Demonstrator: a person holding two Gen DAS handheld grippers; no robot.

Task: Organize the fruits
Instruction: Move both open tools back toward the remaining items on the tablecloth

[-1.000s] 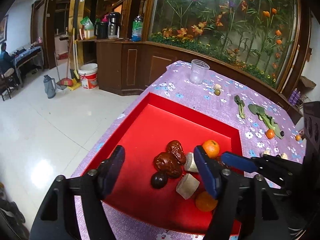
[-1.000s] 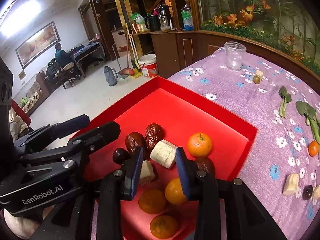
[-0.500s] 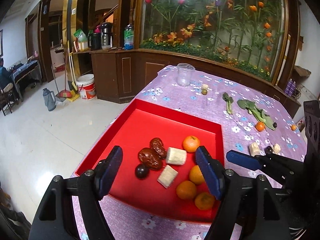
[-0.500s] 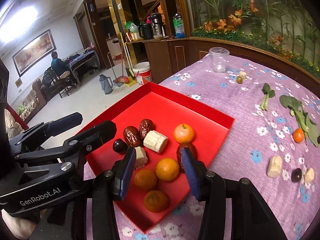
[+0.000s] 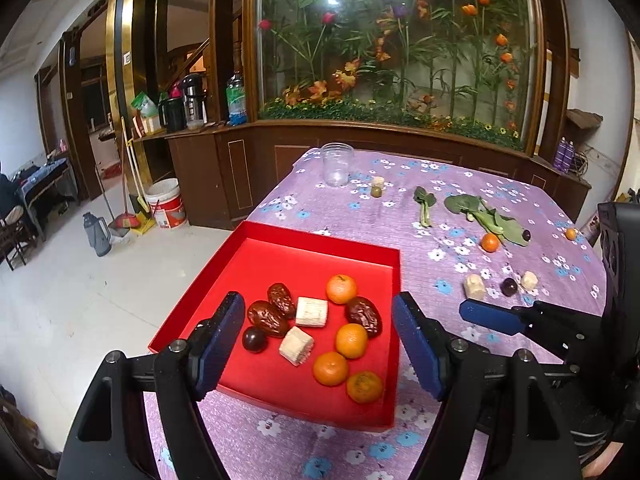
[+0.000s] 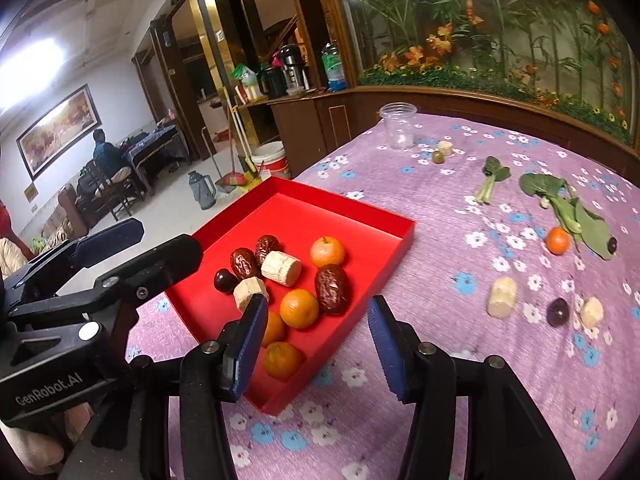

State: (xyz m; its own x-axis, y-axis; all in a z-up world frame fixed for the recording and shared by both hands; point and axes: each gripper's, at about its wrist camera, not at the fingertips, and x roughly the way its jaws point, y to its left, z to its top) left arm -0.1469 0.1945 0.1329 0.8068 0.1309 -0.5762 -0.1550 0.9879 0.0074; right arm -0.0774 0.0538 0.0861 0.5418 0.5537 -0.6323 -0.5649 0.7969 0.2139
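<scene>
A red tray (image 5: pixel 320 236) on the purple flowered cloth holds several oranges (image 5: pixel 351 340), three dark dates (image 5: pixel 363 315), two banana pieces (image 5: pixel 311 311) and a dark grape (image 5: pixel 255 339). My left gripper (image 5: pixel 317 300) hovers open above the tray's near side with nothing between its pads. My right gripper (image 6: pixel 318 300) hangs over the tray's near right corner (image 6: pixel 276 408); its jaws are opening and hold nothing. Loose on the cloth to the right lie an orange (image 6: pixel 557 240), two banana pieces (image 6: pixel 502 297) and a dark grape (image 6: pixel 558 311).
Green leaves (image 5: pixel 484 216) and a stalk (image 5: pixel 424 204) lie at mid-table. A clear cup (image 5: pixel 338 164), a small green fruit (image 5: pixel 376 191) and a banana piece (image 5: pixel 377 181) sit at the far edge. The table drops to the floor on the left. A person sits far off (image 6: pixel 105 154).
Both grippers have drawn back and up from the tray, so more of the table shows. The right gripper's jaws have spread wider. The left gripper's gap looks the same.
</scene>
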